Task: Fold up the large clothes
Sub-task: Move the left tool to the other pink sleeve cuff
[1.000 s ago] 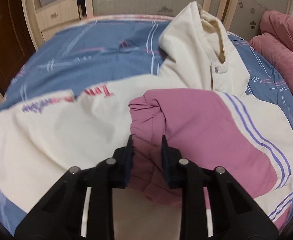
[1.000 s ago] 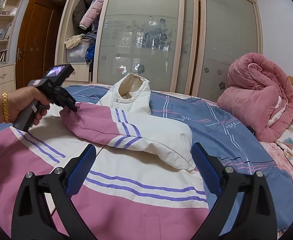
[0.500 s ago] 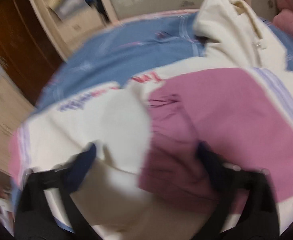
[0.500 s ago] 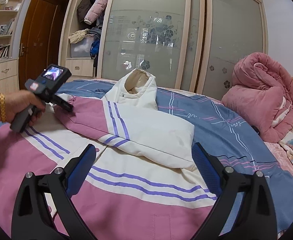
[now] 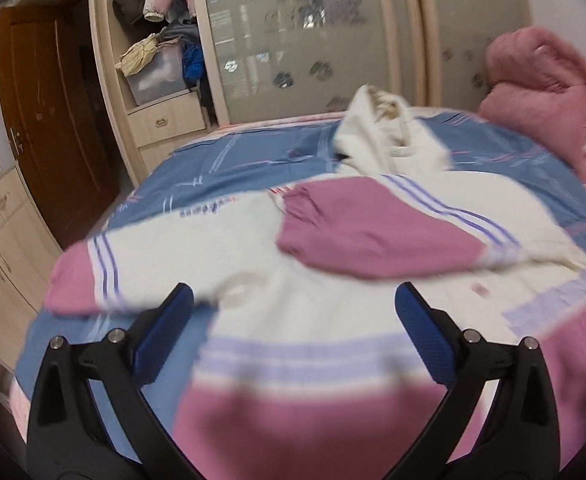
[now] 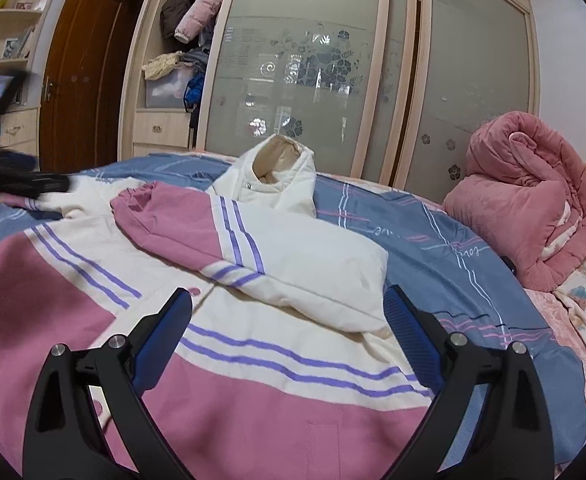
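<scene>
Now released: pink sleeve cuff (image 5: 313, 216) left folded across jacket (image 5: 293, 320) at frame centre; left gripper (image 5: 293, 336) just opened wide, empty, drawn back. Right gripper (image 6: 289, 332) likewise wide, empty; presumably other sleeve (image 5: 81, 280) next.

- A blue bedsheet (image 6: 433, 236) with pink and white lines is spread over the bed.
- A rolled pink quilt (image 6: 533, 196) is piled at the right side of the bed.
- Frosted sliding wardrobe doors (image 6: 305, 80) with flower patterns are seen behind the bed.
- A pink padded jacket (image 6: 201, 12) is hung in the open wardrobe section.
- A brown wooden door (image 6: 81, 80) is seen at the left.
</scene>
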`<state>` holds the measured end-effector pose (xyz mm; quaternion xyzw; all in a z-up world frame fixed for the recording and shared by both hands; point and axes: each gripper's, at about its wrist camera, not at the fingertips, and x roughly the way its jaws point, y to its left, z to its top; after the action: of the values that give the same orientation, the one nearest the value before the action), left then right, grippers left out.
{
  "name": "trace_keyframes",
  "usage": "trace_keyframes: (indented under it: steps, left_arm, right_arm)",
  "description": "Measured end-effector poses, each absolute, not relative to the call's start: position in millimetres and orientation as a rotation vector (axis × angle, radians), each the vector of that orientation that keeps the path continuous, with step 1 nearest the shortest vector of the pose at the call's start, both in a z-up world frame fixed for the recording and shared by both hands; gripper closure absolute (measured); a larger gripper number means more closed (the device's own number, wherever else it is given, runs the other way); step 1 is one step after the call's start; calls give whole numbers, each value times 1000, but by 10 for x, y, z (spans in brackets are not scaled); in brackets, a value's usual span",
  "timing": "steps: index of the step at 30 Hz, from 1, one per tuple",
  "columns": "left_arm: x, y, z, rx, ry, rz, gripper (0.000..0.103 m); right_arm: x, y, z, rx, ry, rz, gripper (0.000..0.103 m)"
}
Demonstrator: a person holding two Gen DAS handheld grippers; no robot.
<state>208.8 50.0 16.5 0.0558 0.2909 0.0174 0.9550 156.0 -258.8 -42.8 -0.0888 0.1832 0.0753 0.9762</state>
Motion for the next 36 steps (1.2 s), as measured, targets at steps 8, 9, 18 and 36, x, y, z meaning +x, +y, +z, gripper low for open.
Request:
trace_keyframes:
  steps: [8,9,18,36]
  left_arm:
    - [1302,493,-337,-60,600,16,2]
    - [1356,463,-403,-61,641,-27,2]
    - [1368,450,-366,-64,611,-52,2]
    - [1320,789,-160,-222,565,-105,2]
  right_arm:
    - [1336,-2732,-441,-153,393,135,7]
    - [1325,-2746,-445,-148,394,135,7]
    - [1297,-2745,-457,-149,396,121,7]
    - [1265,-2712,-419,-147,392,148,7]
